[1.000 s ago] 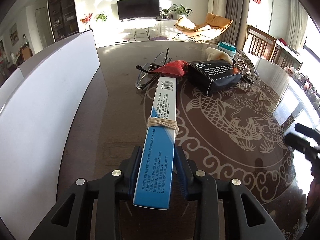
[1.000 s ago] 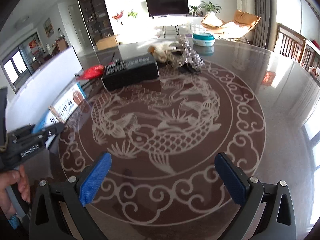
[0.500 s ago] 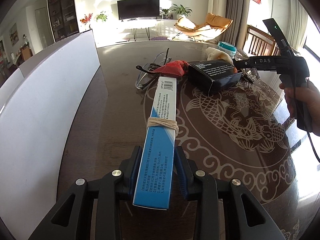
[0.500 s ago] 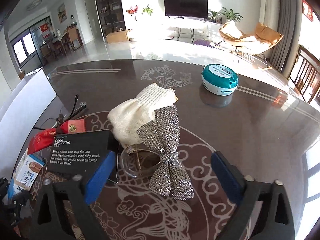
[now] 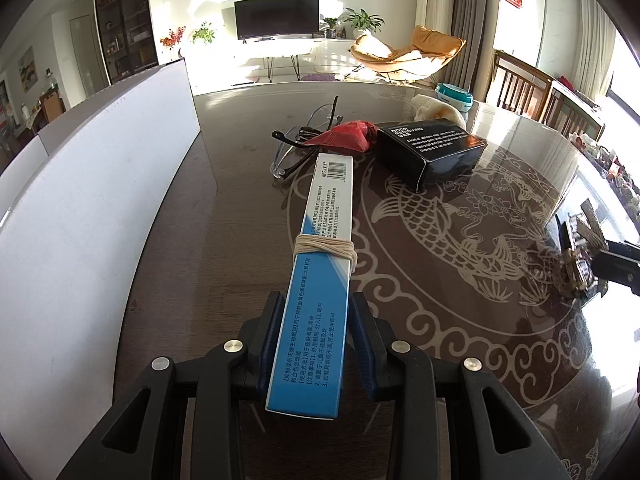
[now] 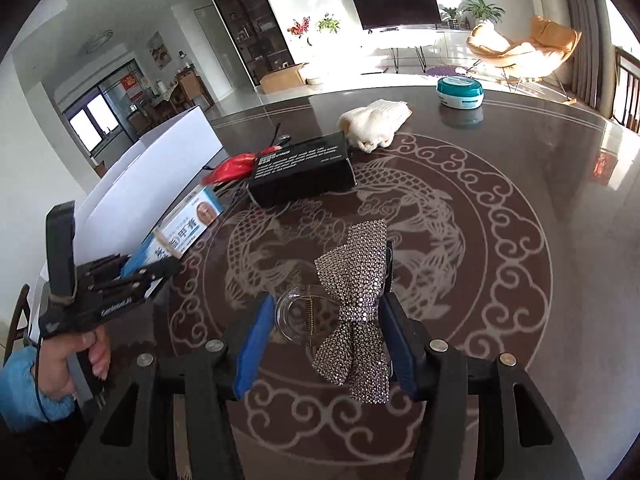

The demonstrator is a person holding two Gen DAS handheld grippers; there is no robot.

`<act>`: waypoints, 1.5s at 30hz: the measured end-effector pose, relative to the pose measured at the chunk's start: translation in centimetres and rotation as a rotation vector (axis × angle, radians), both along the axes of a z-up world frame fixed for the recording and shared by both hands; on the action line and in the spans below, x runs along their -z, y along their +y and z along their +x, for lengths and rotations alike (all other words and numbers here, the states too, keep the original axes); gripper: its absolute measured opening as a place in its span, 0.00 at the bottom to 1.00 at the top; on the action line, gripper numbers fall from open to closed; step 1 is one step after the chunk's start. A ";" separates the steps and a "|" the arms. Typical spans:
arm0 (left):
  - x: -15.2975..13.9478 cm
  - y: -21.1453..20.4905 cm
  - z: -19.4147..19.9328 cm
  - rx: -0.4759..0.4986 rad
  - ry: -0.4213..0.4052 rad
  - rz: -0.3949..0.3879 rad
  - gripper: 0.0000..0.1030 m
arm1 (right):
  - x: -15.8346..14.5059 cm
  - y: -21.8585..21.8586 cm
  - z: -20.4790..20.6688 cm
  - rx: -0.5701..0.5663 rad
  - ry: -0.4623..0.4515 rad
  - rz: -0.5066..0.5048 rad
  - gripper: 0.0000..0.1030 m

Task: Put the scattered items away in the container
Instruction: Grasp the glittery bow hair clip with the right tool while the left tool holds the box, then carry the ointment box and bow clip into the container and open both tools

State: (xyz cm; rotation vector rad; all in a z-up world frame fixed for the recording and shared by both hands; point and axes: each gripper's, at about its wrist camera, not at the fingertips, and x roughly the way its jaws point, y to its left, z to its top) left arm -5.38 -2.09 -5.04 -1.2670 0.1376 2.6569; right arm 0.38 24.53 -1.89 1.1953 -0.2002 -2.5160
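My left gripper (image 5: 316, 344) is shut on a long blue and white box (image 5: 320, 272) bound with string, held over the table beside the white container (image 5: 92, 208). My right gripper (image 6: 324, 344) is shut on a sparkly silver bow hair clip (image 6: 356, 304) with a clear ring, lifted above the table. The left gripper and its box (image 6: 188, 232) also show at the left of the right wrist view. A black box (image 6: 300, 168), red pouch (image 5: 348, 138), glasses (image 5: 296, 144), cream cloth (image 6: 376, 122) and teal tin (image 6: 460, 92) lie on the table.
The white container's wall (image 6: 160, 176) runs along the table's left side. The dark round table (image 6: 500, 220) has a pale dragon and fish pattern. Wooden chairs (image 5: 532, 88) stand beyond its right edge.
My right gripper closed on the bow hair clip and drew it back from the pile, toward the near side of the table. My left gripper has held still with the box.
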 end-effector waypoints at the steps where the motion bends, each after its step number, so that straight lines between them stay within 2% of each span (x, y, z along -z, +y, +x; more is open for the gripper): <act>1: 0.0 0.0 0.0 0.000 0.000 0.000 0.32 | 0.0 0.0 0.9 0.015 0.014 0.018 0.84; 2: 0.0 0.0 0.0 0.000 0.000 0.001 0.33 | 0.0 -0.1 1.8 0.038 0.032 0.046 1.00; 5: 0.0 0.1 0.1 0.000 0.000 -0.003 0.33 | 0.5 -0.2 3.1 0.055 0.058 0.108 1.00; 9: 0.0 0.1 -0.1 -0.005 0.001 -0.007 0.36 | 2.3 -0.5 2.3 0.091 0.018 0.218 1.00; 10: 0.0 0.0 -0.1 -0.004 -0.002 -0.003 0.46 | 2.6 -0.5 1.9 0.098 -0.002 0.228 1.00; 11: 0.2 0.1 -0.3 0.001 -0.012 -0.003 0.70 | 2.8 -0.3 1.7 0.103 -0.013 0.227 1.00; 12: 0.4 0.2 -0.5 0.004 -0.028 -0.011 0.83 | 2.9 -0.2 1.6 0.106 -0.020 0.229 1.00; 13: 0.5 0.3 -0.6 0.007 -0.036 -0.017 0.90 | 3.1 -0.2 1.3 0.110 -0.035 0.238 1.00; 17: 0.5 0.4 -0.6 0.009 -0.038 -0.015 0.91 | 3.6 -0.5 1.5 0.147 -0.047 0.301 1.00; 24: 0.4 1.0 -2.5 0.060 -0.058 -0.021 0.95 | 3.7 -0.2 1.6 0.153 -0.049 0.297 1.00; 25: 0.3 1.0 -3.0 0.056 -0.058 -0.021 0.92 | 3.7 -0.2 1.6 0.153 -0.049 0.297 1.00; 26: 0.1 0.9 -3.2 0.050 -0.043 -0.017 0.69 | 3.7 -0.2 1.6 0.153 -0.049 0.297 1.00; 27: -0.3 0.9 -3.3 0.049 -0.029 -0.015 0.55 | 3.7 -0.2 1.6 0.153 -0.049 0.297 1.00; 28: -0.5 1.0 -3.2 0.055 -0.026 -0.013 0.24 | 3.7 -0.2 1.6 0.152 -0.049 0.297 1.00; 32: -0.5 1.8 -0.9 0.090 -0.019 -0.015 0.24 | 3.7 -0.2 1.6 0.152 -0.049 0.297 1.00; 37: -0.4 2.2 3.2 0.031 0.009 -0.033 0.26 | 3.7 -0.2 1.6 0.152 -0.049 0.297 1.00; 39: -0.4 2.2 3.3 0.020 0.009 -0.036 0.27 | 3.7 -0.2 1.6 0.153 -0.049 0.297 1.00; 41: -0.4 1.9 3.1 0.002 0.005 -0.029 0.36 | 3.7 -0.2 1.6 0.153 -0.049 0.297 1.00; 43: -0.3 1.3 3.0 -0.012 -0.001 -0.012 0.40 | 3.7 -0.2 1.6 0.153 -0.049 0.297 1.00; 45: -0.2 1.3 3.1 -0.012 -0.001 -0.014 0.41 | 3.7 -0.2 1.6 0.153 -0.049 0.297 1.00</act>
